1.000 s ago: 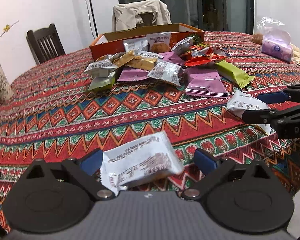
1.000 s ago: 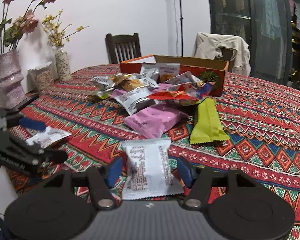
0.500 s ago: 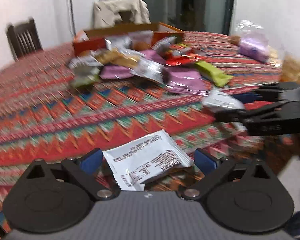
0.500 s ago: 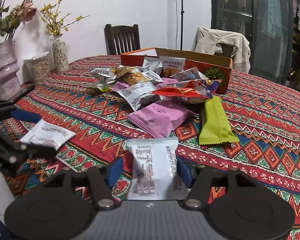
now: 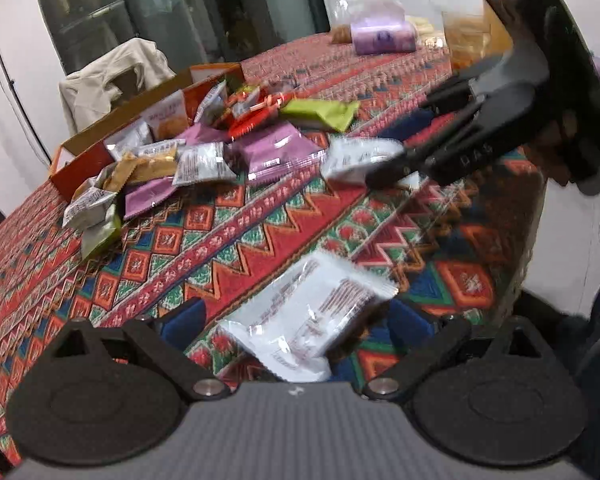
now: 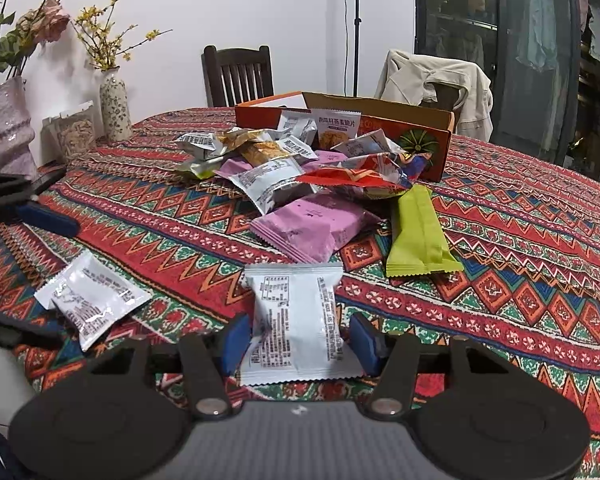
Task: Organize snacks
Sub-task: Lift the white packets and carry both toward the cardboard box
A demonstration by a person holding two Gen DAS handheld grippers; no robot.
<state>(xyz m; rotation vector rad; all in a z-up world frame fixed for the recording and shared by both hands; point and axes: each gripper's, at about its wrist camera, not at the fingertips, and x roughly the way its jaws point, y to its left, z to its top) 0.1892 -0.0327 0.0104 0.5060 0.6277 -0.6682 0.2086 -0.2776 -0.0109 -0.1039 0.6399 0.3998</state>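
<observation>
A white snack packet (image 5: 308, 320) lies on the patterned tablecloth between the wide-apart fingers of my left gripper (image 5: 296, 320), untouched; it also shows at the left of the right wrist view (image 6: 90, 300). A second white packet (image 6: 298, 320) lies between the fingers of my right gripper (image 6: 298, 338), which stand just off its sides; from the left wrist view that gripper (image 5: 400, 148) straddles the same packet (image 5: 360, 156). A pile of mixed snacks (image 6: 296, 176) sits before an open orange box (image 6: 380, 132).
A pink packet (image 6: 312, 226) and a green packet (image 6: 418, 236) lie nearest the right gripper. Vases with flowers (image 6: 114, 108) stand at the table's left, a purple bag (image 5: 382, 34) at the far side. Chairs (image 6: 238, 74) stand behind. The table edge (image 5: 536, 208) is close.
The left gripper has swung and tilted to the right, with its packet still between the open fingers. The right gripper has edged forward slightly around its packet.
</observation>
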